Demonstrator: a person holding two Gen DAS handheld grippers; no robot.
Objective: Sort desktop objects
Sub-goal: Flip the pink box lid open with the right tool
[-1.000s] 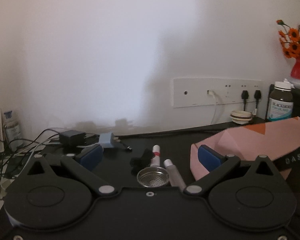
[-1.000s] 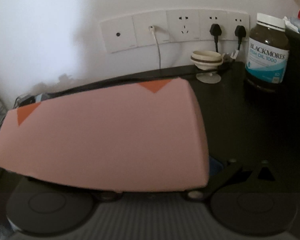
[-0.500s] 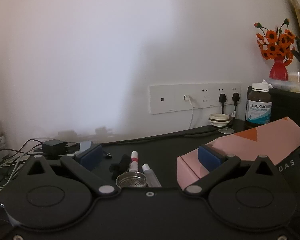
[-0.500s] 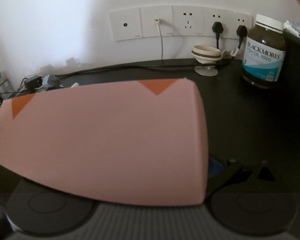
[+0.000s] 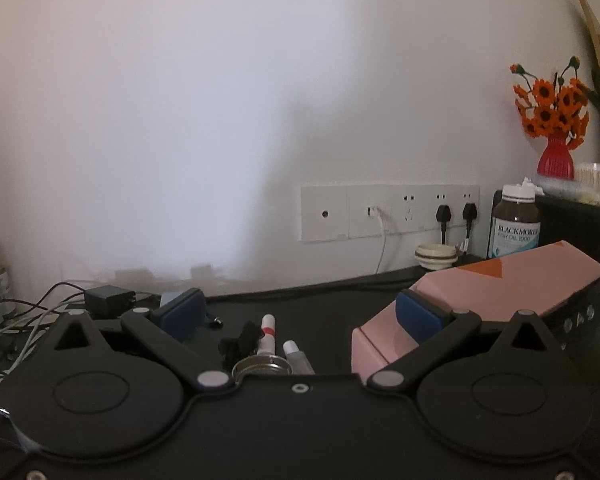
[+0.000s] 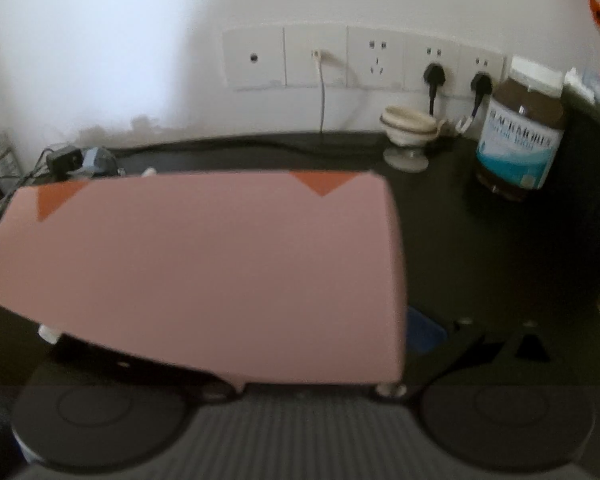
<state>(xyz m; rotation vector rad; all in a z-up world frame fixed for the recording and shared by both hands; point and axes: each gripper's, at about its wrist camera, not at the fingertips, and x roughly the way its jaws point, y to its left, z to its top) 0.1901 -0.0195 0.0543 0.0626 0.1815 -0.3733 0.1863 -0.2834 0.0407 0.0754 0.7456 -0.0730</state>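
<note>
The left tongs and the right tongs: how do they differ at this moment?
1. The left tongs stand open and hold nothing; the right tongs are shut on the pink box.
2. Both blue pads of the left tongs show; of the right tongs only one blue pad shows, the box hides the rest.
3. Small items, such as the metal strainer, lie ahead of the left tongs; the brown bottle stands beyond the right.

Both are black.

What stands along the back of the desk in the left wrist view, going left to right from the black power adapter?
Black power adapter → wall socket panel → small cream dish → brown fish oil bottle → red vase of orange flowers, which sits higher on a dark cabinet.
</note>
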